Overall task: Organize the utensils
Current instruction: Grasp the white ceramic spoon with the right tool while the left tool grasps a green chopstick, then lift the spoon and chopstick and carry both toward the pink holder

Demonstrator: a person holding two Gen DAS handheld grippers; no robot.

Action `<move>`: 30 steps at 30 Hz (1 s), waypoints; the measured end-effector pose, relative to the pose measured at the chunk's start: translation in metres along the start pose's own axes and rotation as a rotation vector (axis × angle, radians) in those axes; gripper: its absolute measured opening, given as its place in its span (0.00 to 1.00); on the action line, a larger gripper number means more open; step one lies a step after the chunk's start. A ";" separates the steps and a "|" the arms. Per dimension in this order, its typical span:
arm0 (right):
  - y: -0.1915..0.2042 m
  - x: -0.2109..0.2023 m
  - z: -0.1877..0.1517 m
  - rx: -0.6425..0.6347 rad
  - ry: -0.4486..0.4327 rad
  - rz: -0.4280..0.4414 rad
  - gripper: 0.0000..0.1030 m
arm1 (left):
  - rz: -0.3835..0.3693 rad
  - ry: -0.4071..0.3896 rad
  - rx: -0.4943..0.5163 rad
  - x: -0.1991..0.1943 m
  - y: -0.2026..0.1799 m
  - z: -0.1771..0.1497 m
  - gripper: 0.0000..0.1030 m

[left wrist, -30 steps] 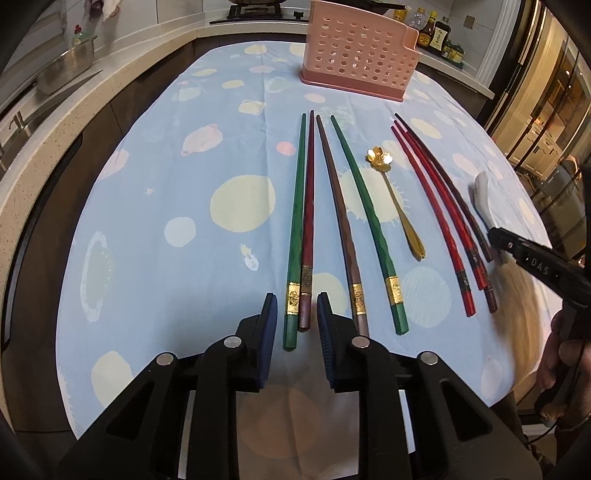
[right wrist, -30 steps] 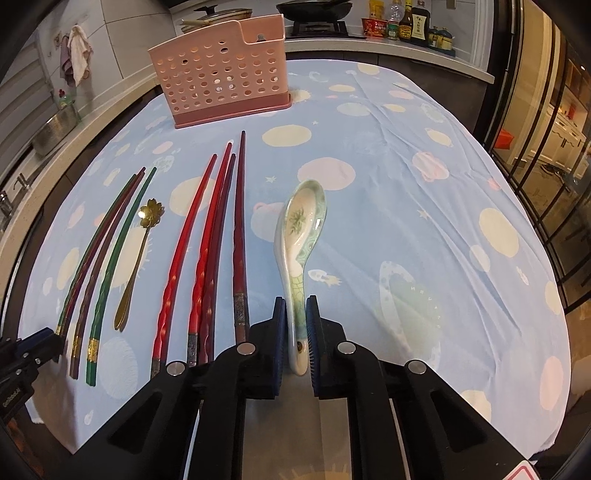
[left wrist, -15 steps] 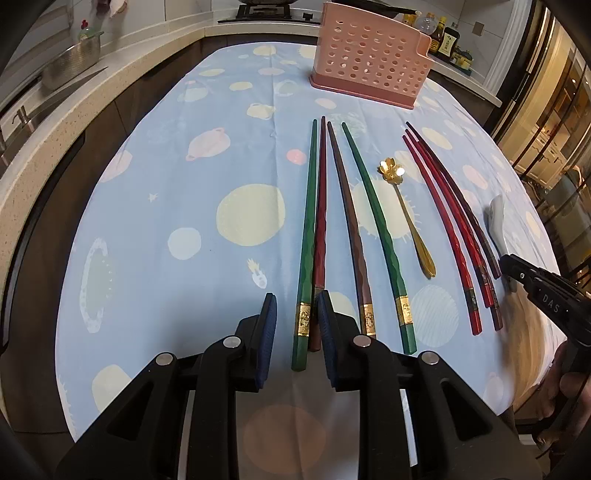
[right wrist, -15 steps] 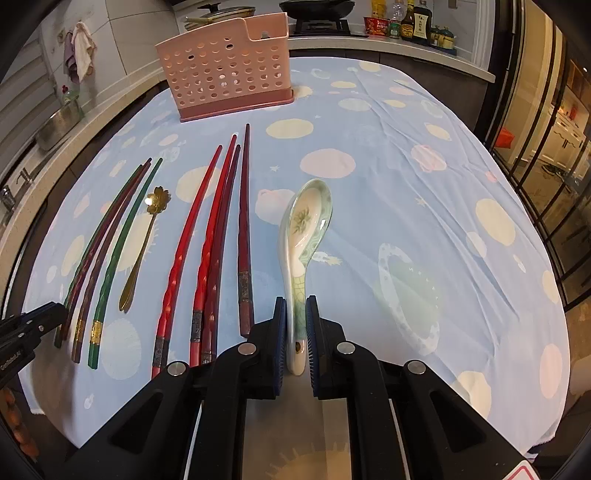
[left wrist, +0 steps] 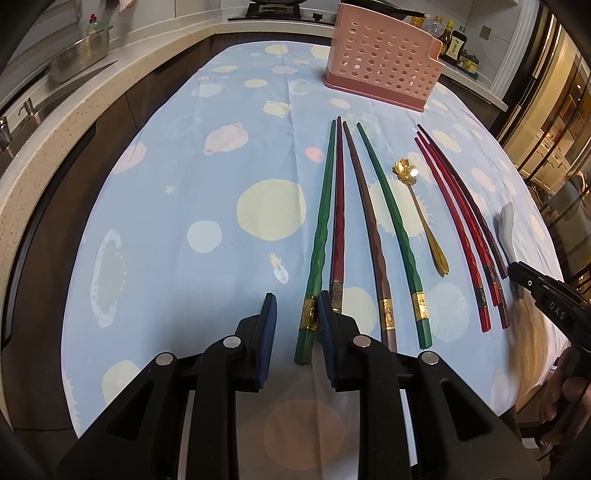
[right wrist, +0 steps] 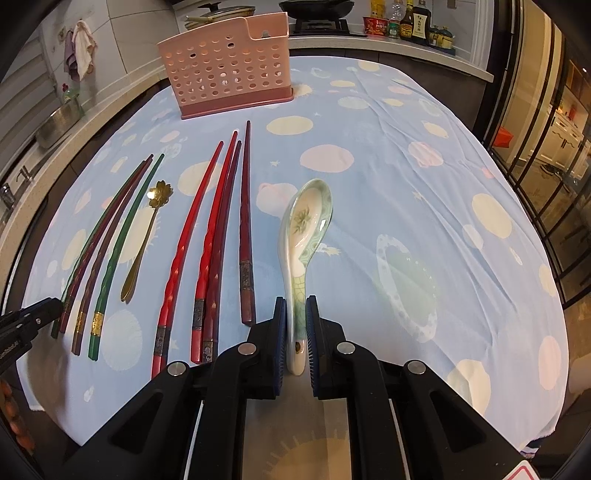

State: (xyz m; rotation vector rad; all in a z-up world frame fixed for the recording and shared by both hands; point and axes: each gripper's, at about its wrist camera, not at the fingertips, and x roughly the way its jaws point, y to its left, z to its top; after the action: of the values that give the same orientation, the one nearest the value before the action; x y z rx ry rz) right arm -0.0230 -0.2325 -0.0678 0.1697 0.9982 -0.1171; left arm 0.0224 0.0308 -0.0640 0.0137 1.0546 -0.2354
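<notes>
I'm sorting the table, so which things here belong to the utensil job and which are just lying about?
Job:
chopsticks
gold spoon
ceramic spoon
pink holder

Lying about:
colander
sauce bottles
pan
cloth

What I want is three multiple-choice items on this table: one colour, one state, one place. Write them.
1. The holder is: A white, B pink, C green.
2. The right gripper is: A shut on the ceramic spoon, B open, C shut on a chopstick.
3. The gold spoon lies: A in the holder, B right of the ceramic spoon, C between a green chopstick and the red chopsticks.

B: its perforated walls are pink. A: its pads clamp the handle. C: those flank it.
</notes>
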 end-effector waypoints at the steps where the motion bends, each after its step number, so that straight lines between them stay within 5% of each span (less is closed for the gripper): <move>1: 0.000 0.000 0.000 0.000 0.000 0.000 0.10 | 0.003 0.003 0.004 0.002 -0.001 0.000 0.22; 7: 0.000 -0.002 -0.003 -0.003 0.000 0.001 0.10 | 0.025 -0.013 0.040 0.002 -0.009 -0.004 0.20; 9: 0.000 -0.003 -0.003 -0.005 0.002 0.002 0.10 | 0.014 -0.010 0.040 0.001 -0.008 -0.004 0.09; 12: 0.001 -0.006 -0.003 -0.009 -0.004 0.004 0.09 | -0.004 -0.005 0.041 -0.001 -0.009 -0.004 0.07; 30: -0.002 -0.058 0.006 -0.002 -0.105 0.038 0.07 | -0.025 -0.134 0.052 -0.062 -0.021 0.021 0.07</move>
State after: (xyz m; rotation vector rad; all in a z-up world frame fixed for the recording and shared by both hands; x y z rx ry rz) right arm -0.0494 -0.2350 -0.0158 0.1791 0.8902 -0.0890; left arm 0.0069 0.0195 0.0015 0.0311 0.9156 -0.2820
